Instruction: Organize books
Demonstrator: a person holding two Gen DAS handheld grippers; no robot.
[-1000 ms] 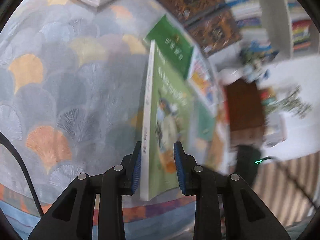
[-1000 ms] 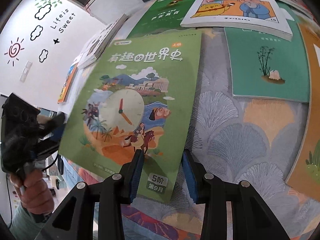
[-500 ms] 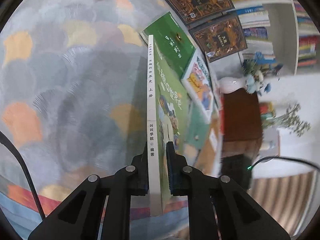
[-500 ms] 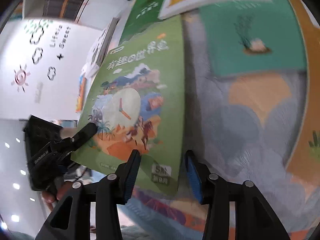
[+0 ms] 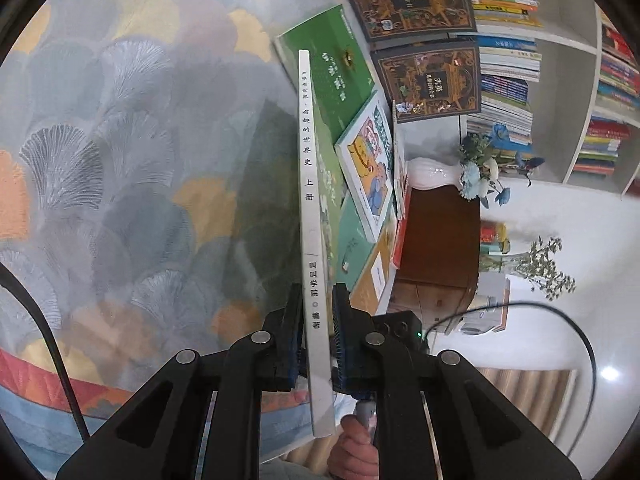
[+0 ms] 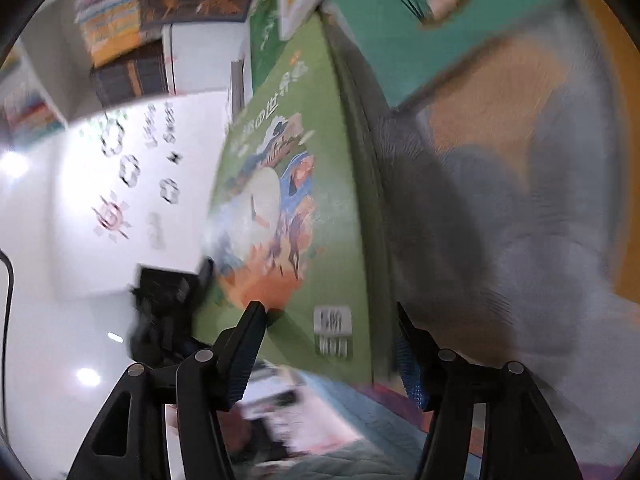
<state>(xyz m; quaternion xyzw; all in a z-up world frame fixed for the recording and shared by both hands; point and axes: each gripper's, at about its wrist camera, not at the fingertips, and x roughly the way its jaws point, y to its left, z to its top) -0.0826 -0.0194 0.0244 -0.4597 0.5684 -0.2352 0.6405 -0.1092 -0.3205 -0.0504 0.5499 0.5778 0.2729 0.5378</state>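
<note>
My left gripper (image 5: 316, 320) is shut on the white spine of a green history book (image 5: 308, 184), which stands on edge above the fan-patterned cloth (image 5: 120, 140). The same book's green cover with a clock picture (image 6: 304, 216) fills the middle of the blurred right wrist view. My right gripper (image 6: 332, 344) has its jaws opening, the book's lower corner between them without either pad pressing on it. The left gripper (image 6: 168, 300) shows dark at the book's far edge in that view.
Several books lie flat beyond the held one: a green one (image 5: 336, 64), a cartoon-cover one (image 5: 368, 164), two dark ornate ones (image 5: 432, 80) and a teal one (image 6: 400, 20). A white shelf of books (image 5: 508, 40) stands behind, with a white vase of flowers (image 5: 452, 172) and a brown cabinet (image 5: 440, 240).
The left gripper closed onto the book's spine and the book rose from flat to standing on edge. The right gripper's jaws widened off the book as it rolled and dropped.
</note>
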